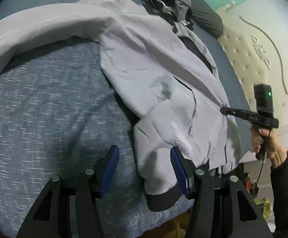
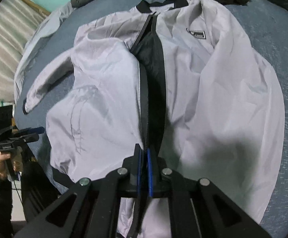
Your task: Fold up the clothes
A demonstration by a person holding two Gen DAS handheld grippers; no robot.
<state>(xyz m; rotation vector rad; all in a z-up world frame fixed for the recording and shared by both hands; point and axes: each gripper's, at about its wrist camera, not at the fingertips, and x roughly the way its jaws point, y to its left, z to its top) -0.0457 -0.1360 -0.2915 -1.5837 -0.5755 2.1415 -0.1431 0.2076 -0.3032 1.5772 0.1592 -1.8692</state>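
On the bed (image 2: 282, 39), right claw (image 2: 144, 158) pinches the jacket (image 2: 213, 91) zipper edge.

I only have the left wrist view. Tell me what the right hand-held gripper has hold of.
Observer: The right hand-held gripper is shut on the jacket's black zipper edge, near the hem.
Operator: Say whether the zip is done up.
Observer: No; it lies open, with dark lining showing between the two front panels.
Operator: Report any marking on the chest.
Observer: A small dark rectangular badge sits on one front panel, below the collar.
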